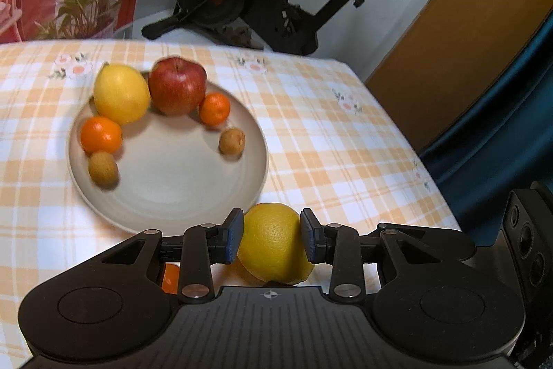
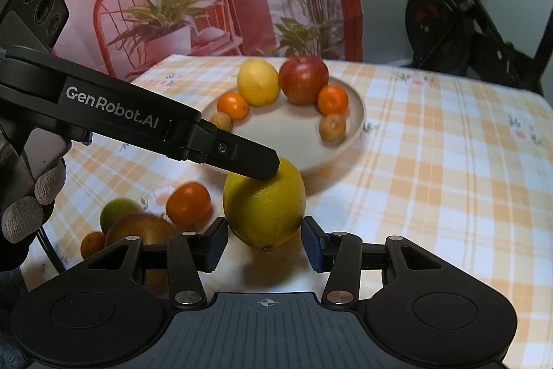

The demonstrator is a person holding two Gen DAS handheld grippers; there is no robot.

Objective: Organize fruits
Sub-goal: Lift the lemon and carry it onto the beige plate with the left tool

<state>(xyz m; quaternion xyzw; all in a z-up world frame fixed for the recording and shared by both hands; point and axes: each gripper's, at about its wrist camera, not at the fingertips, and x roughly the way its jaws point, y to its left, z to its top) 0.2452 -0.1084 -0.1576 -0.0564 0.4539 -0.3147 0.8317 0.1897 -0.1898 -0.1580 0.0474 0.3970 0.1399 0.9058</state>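
A large yellow lemon (image 1: 274,241) sits on the orange-checked tabletop (image 1: 345,144), grasped between the jaws of the left gripper (image 1: 271,239). The right gripper (image 2: 264,242) hovers just beside it, jaws parted and holding nothing. Beyond, a round beige plate (image 1: 179,192) holds a second lemon (image 1: 121,94), a red apple (image 1: 178,85), two tangerines and two small brown fruits.
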